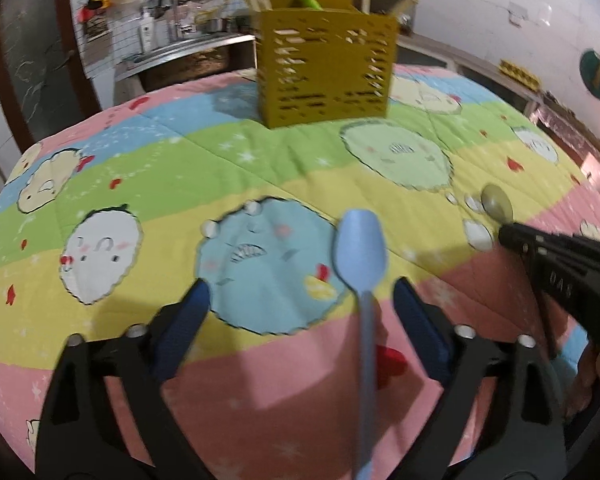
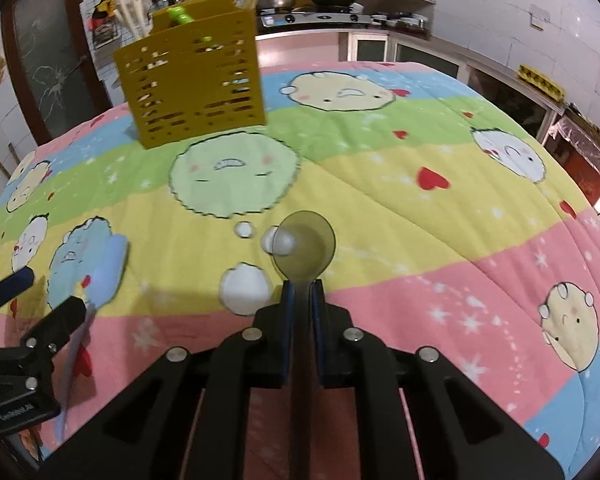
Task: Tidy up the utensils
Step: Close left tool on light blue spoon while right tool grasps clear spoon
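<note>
covering the table, a striped cartoon quilt [image 2: 380,184] — left fingers [image 1: 416,316] apart, right fingers [image 2: 319,308] clamping a grey spoon [image 2: 304,246].

The long pale blue plastic spoon [image 1: 362,264] runs off the bottom edge. The translucent grey-green spoon [image 2: 304,248] hides its handle between black gripper fingers [image 2: 286,320]. Contents of the perforated yellow utensil caddy [image 1: 328,68] are blurred.

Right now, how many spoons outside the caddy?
2. The blue spoon lies on the cloth between the open left hand-held gripper fingers. The grey-green spoon is clamped in the right hand-held gripper. More may be hidden inside the yellow caddy.
</note>
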`<state>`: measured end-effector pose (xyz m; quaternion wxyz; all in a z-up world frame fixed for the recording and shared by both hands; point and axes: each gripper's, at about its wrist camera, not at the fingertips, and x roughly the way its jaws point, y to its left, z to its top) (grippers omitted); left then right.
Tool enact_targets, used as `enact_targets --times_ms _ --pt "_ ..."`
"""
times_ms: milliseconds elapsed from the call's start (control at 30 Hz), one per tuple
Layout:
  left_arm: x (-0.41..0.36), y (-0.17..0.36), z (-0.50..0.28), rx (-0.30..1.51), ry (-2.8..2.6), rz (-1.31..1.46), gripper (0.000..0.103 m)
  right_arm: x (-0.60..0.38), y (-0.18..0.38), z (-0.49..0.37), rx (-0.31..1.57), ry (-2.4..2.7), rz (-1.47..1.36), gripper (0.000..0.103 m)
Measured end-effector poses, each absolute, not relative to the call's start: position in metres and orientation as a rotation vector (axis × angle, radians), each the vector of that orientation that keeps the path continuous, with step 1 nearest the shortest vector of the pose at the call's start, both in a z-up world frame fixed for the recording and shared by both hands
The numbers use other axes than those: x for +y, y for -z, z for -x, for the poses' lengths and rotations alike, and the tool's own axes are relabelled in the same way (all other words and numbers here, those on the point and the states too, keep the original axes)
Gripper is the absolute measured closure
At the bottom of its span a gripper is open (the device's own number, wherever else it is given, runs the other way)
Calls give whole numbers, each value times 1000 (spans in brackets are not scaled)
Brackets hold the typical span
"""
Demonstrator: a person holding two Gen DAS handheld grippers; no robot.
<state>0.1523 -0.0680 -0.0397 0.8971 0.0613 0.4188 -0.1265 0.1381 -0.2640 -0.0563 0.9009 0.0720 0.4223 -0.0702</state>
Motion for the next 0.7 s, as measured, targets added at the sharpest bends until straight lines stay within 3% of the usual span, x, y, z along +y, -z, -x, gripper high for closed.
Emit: enact_targets --times_ms 200,367,700 --pt "-88 48 -149 917 306 -177 54 -266 59 -137 885 137 -152 94" --pt "-91 48 -153 942 312 -169 71 -268 57 -142 921 113 -144 93" --pt "-100 48 -164 953 333 -185 90 -262 56 -145 951 85 -101 94"
